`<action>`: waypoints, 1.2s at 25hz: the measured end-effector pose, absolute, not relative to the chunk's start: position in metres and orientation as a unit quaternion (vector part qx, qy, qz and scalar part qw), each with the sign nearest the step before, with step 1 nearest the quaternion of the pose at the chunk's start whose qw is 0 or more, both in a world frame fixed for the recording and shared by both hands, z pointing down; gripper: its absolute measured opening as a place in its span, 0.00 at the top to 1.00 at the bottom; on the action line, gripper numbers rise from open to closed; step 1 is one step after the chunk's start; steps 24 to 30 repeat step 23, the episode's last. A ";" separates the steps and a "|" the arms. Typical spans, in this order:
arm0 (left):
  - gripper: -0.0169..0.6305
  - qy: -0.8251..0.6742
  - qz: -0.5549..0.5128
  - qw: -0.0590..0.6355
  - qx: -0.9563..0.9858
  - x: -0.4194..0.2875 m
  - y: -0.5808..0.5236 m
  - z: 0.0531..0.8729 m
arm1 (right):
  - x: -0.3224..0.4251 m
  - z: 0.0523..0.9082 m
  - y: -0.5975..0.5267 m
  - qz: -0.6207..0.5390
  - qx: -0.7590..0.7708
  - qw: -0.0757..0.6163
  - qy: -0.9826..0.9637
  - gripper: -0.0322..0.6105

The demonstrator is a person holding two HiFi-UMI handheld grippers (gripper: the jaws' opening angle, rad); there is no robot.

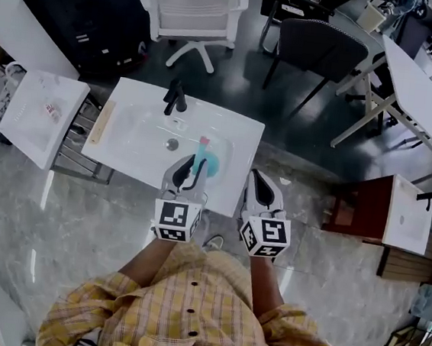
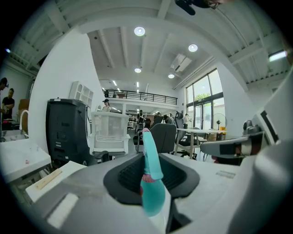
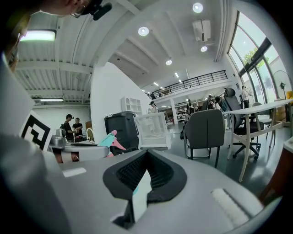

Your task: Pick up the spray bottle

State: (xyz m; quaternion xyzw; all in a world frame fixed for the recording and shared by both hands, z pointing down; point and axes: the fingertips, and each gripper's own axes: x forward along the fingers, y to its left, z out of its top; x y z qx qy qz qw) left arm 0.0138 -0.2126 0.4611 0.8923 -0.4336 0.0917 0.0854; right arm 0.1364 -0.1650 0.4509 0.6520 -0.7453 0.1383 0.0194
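The spray bottle [image 1: 206, 162] is teal with a pink nozzle tip and hangs over the white sink basin [image 1: 128, 132]. My left gripper [image 1: 190, 167] is shut on it, and the nozzle points away from me. In the left gripper view the bottle's [image 2: 152, 192] teal head stands upright between the jaws of the left gripper [image 2: 151, 157]. My right gripper [image 1: 262, 184] is beside it to the right, clear of the bottle, jaws together with nothing held. The right gripper view shows the right gripper's [image 3: 145, 160] jaws closed and the bottle [image 3: 107, 138] off to the left.
A black faucet [image 1: 176, 96] stands at the basin's far edge, and a wooden strip [image 1: 102, 122] lies on its left rim. A second white basin [image 1: 42, 115] is to the left. A white chair [image 1: 195, 9], a dark chair [image 1: 318, 45] and a white table [image 1: 427, 98] stand beyond.
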 end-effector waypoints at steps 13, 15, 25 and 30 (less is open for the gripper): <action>0.83 -0.431 0.079 0.075 0.896 0.003 -0.169 0.442 | 0.155 0.437 -0.127 0.136 0.674 0.013 -0.726 0.95; 0.83 -0.430 0.077 0.071 0.897 0.004 -0.163 0.439 | 0.154 0.432 -0.123 0.131 0.674 0.010 -0.727 0.95; 0.83 -0.425 0.070 0.066 0.900 -0.001 -0.156 0.428 | 0.147 0.425 -0.112 0.127 0.680 0.008 -0.722 0.95; 0.83 -0.425 0.070 0.066 0.900 -0.001 -0.156 0.428 | 0.147 0.425 -0.112 0.127 0.680 0.008 -0.722 0.95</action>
